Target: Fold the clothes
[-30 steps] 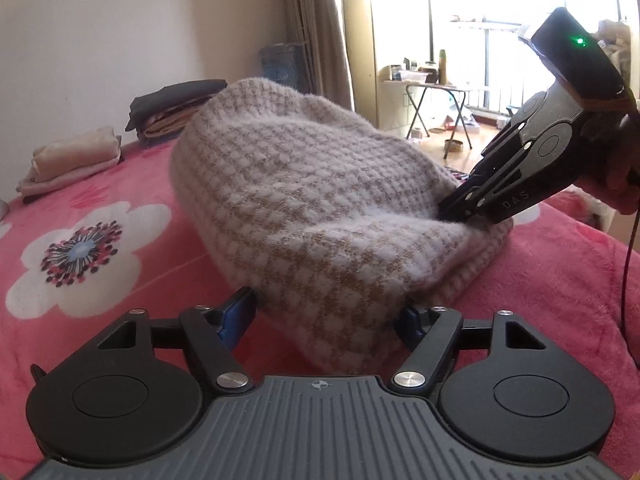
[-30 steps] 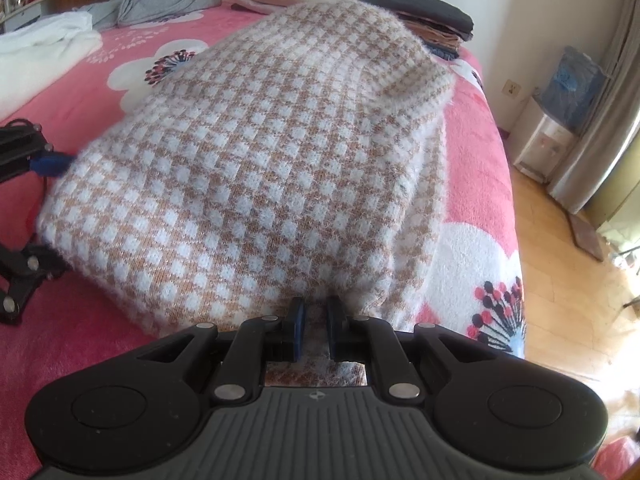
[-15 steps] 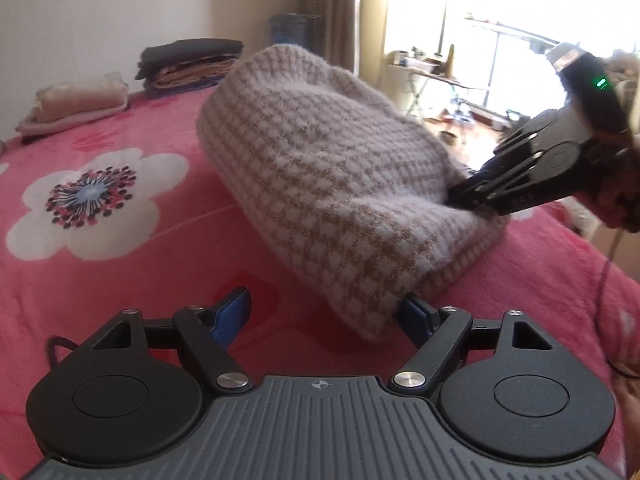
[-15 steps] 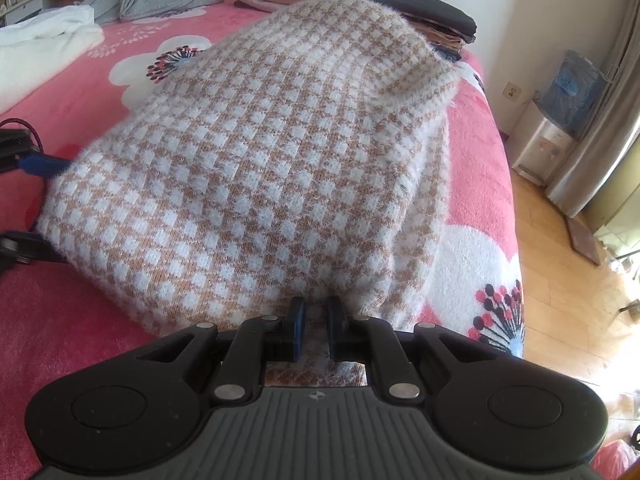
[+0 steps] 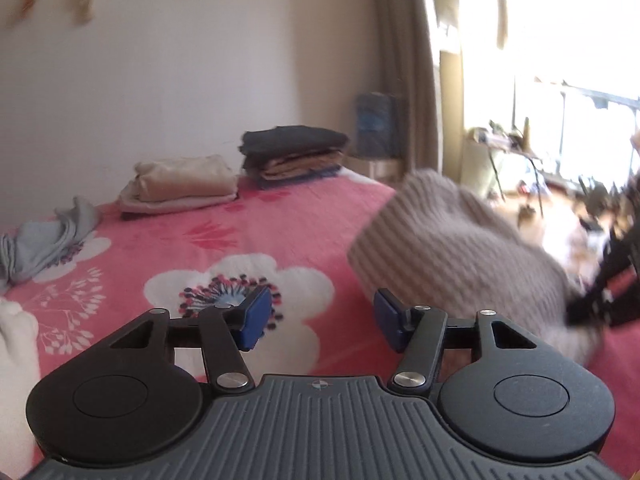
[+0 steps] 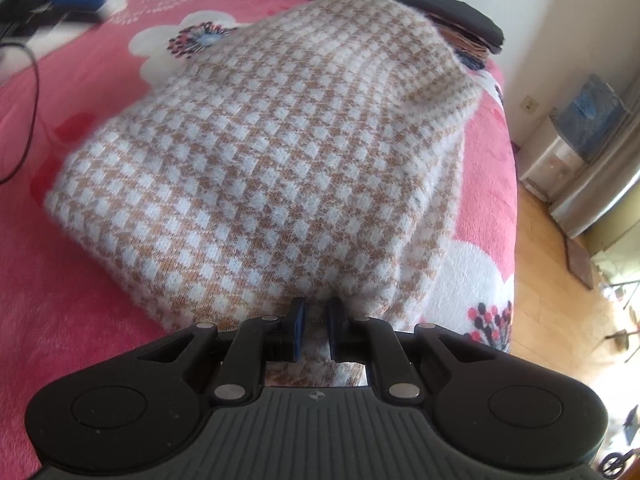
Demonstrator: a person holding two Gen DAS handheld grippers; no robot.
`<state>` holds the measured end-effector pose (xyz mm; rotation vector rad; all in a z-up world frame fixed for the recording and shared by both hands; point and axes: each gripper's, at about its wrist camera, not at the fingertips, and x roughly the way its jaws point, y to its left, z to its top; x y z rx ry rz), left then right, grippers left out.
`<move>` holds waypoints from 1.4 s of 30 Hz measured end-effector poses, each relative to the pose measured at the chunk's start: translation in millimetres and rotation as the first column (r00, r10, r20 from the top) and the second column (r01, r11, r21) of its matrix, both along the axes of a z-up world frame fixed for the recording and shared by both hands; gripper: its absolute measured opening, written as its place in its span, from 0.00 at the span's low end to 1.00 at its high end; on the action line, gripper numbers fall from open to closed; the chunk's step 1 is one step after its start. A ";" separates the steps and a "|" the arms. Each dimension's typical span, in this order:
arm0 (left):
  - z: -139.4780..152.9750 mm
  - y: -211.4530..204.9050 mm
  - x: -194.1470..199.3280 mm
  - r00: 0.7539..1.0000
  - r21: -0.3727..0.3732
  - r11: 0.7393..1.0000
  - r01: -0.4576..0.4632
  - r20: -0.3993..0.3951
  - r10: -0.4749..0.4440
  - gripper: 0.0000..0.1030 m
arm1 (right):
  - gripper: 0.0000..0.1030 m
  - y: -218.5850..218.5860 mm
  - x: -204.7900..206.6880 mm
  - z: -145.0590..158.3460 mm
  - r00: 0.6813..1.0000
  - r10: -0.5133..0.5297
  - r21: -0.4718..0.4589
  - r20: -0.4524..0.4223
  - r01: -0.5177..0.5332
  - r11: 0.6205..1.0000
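**Knit bundle pinched at one edge, other tongs free**

Houndstooth knit, beige and white, fills the middle of my right wrist view: the sweater [image 6: 280, 168] sits as a thick, rounded bundle on the pink flowered bedspread [image 6: 80, 272]. My right gripper [image 6: 316, 328] is pinched together on its near hem at the lower centre of the frame. My left gripper [image 5: 318, 324] stands wide apart with nothing between its blue pads, the sweater blurred at its right.

By my reckoning the sweater is already doubled over into a compact bundle, though its edges look loose and uneven; whether it needs another fold or only carrying off, I cannot tell.

At the upper centre of the left view sit a dark folded stack [image 5: 294, 152] and a cream folded pile [image 5: 180, 184], with a crumpled grey garment [image 5: 44, 240] at the left edge. A black cable [image 6: 24, 100] trails across the bedspread at the left of the right view, near enough to snag.
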<state>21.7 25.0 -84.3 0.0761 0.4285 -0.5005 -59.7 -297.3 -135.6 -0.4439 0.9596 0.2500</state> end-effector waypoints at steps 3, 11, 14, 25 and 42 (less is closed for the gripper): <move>7.0 11.5 14.5 0.994 -0.098 0.994 -0.053 -0.104 0.043 0.52 | 0.12 2.4 1.7 18.8 0.999 0.033 -0.026 -0.006 -0.033 0.999; -12.3 -50.5 -42.4 0.936 -0.027 0.936 0.351 -0.003 -0.351 0.36 | 0.12 24.6 34.4 82.8 0.988 0.128 0.046 0.082 -0.132 0.990; -30.6 -73.3 -58.7 0.897 0.023 0.897 0.442 -0.016 -0.442 0.09 | 0.11 42.4 60.0 89.7 0.981 0.174 0.106 0.080 -0.182 0.978; -67.8 -78.9 -61.2 0.877 -0.036 0.881 0.471 -0.089 -0.472 0.05 | 0.11 49.1 120.9 57.9 0.996 -0.013 -0.043 -0.092 0.009 0.999; -76.7 -87.2 -62.1 0.866 -0.024 0.867 0.497 -0.044 -0.498 0.05 | 0.03 108.4 208.1 61.9 0.992 0.101 -0.044 0.069 -0.098 0.994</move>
